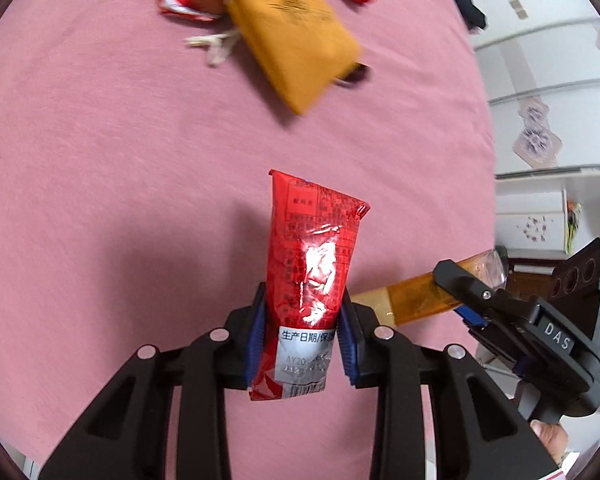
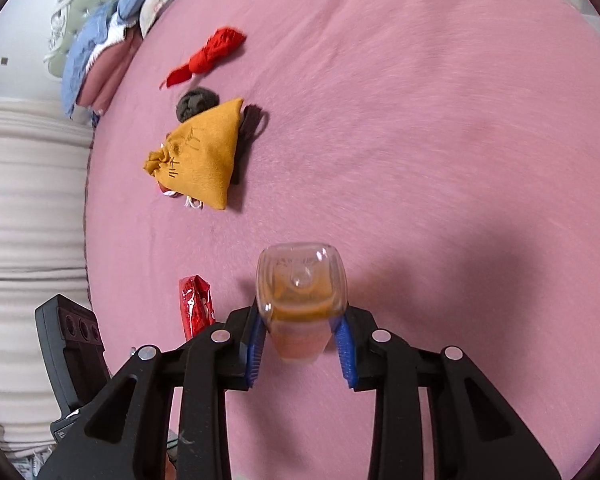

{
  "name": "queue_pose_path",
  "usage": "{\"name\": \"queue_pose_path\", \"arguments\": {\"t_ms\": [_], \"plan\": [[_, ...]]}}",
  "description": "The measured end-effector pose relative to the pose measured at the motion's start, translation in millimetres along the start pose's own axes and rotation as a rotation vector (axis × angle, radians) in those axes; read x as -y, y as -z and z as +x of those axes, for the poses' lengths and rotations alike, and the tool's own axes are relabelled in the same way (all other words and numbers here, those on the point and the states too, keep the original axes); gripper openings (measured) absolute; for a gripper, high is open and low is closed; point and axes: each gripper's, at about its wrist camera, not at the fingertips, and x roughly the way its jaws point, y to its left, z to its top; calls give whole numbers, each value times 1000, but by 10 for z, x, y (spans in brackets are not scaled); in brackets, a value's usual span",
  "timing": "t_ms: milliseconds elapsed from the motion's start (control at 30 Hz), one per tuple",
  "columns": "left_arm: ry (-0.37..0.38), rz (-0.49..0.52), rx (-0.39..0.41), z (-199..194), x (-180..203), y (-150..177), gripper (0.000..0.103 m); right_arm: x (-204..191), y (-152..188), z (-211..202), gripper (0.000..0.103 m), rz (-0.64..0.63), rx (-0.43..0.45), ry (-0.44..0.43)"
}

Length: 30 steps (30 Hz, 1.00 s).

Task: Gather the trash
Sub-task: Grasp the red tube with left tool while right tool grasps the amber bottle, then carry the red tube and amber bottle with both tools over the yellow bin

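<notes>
Two black grippers with blue pads are each clamped on a piece of trash above the pink bed cover (image 1: 120, 160). The left gripper (image 1: 304, 332) squeezes a shiny red snack wrapper (image 1: 312, 264), and the right gripper (image 2: 300, 332), just to its right, squeezes a clear plastic bottle of orange liquid (image 2: 300, 300). Far off on the cover lie a yellow cloth pouch (image 2: 204, 156), a red rag (image 2: 208, 54) and a dark sock ball (image 2: 196, 102)
</notes>
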Motion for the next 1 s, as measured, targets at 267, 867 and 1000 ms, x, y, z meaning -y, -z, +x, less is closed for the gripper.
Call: {"name": "queue_pose_path", "arguments": {"t_ms": [267, 867, 1000], "plan": [[32, 117, -53, 36, 652, 454, 32, 434, 281, -614, 30, 59, 99, 3], [71, 299, -160, 717, 2611, 1363, 32, 1870, 301, -2013, 30, 143, 260, 18], [69, 340, -182, 984, 3120, 1461, 32, 2231, 190, -2283, 30, 158, 279, 19]]}}
